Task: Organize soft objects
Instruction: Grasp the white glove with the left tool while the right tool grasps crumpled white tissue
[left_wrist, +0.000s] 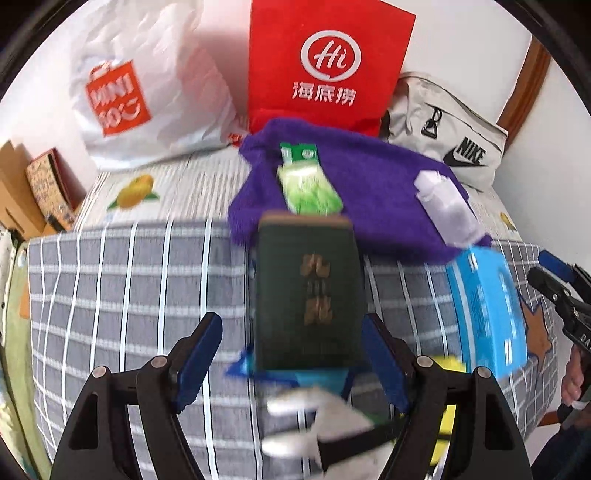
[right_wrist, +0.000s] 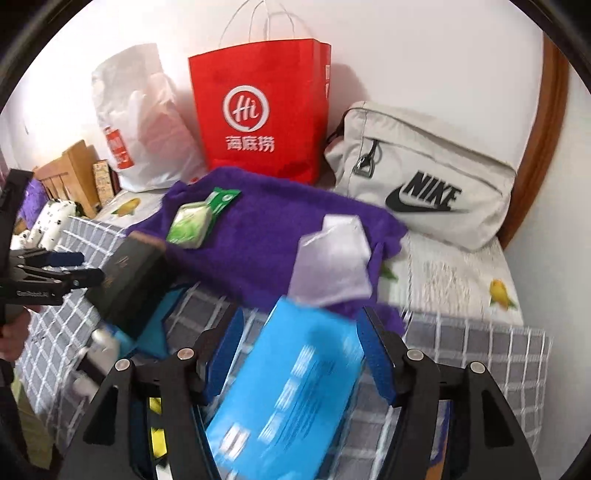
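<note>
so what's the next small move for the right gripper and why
Probably lower the right gripper and close on the blue pack. Its jaws are open with the pack lying between them, pads apparently clear of its sides, so nothing looks held yet. The red bag stands open behind the purple towel, a likely destination.

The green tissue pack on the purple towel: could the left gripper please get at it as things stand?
Probably not directly. The dark green box stands between the left gripper and the green tissue pack on the purple towel, so the open fingers would need to pass over or around it.
</note>
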